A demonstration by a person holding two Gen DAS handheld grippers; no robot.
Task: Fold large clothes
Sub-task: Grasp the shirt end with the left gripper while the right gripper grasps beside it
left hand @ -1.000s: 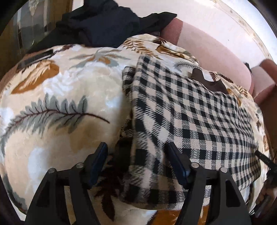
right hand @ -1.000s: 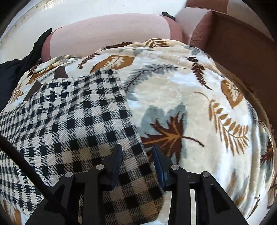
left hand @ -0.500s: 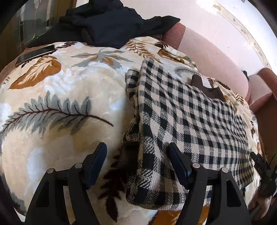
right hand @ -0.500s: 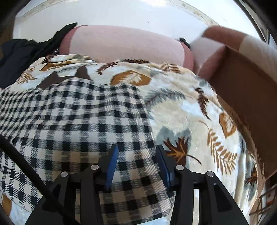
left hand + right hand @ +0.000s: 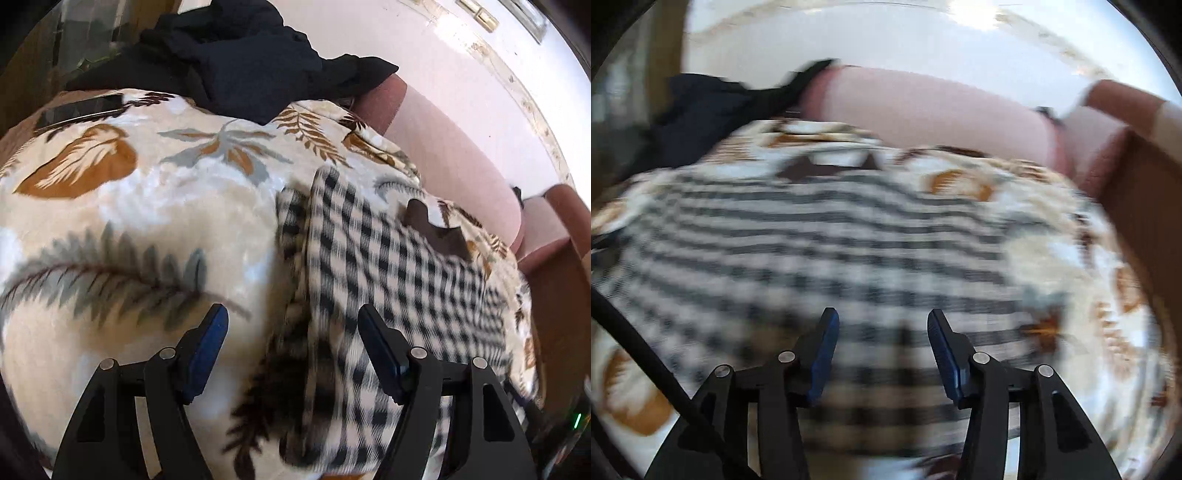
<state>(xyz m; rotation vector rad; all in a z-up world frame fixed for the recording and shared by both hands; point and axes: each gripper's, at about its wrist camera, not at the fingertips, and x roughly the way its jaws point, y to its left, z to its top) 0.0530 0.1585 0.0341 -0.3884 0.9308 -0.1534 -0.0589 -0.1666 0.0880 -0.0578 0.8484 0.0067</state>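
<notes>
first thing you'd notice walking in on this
The black-and-white checked garment stands out most, lying folded on the cream blanket with leaf prints that covers the seat. Behind it, a heap of dark clothes sits at the far left end against the pink backrest. Up close, the left tool and right tool both hang open above the checked cloth, nothing between their blue pads; the right one's jaws have just been opening.

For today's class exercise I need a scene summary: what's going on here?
A person with a gripper in each hand is folding a black-and-white checked garment laid on a leaf-print blanket. The left gripper and the right gripper are both open above it, holding nothing; the right's jaws have just been opening. Dark clothes are piled behind.
</notes>
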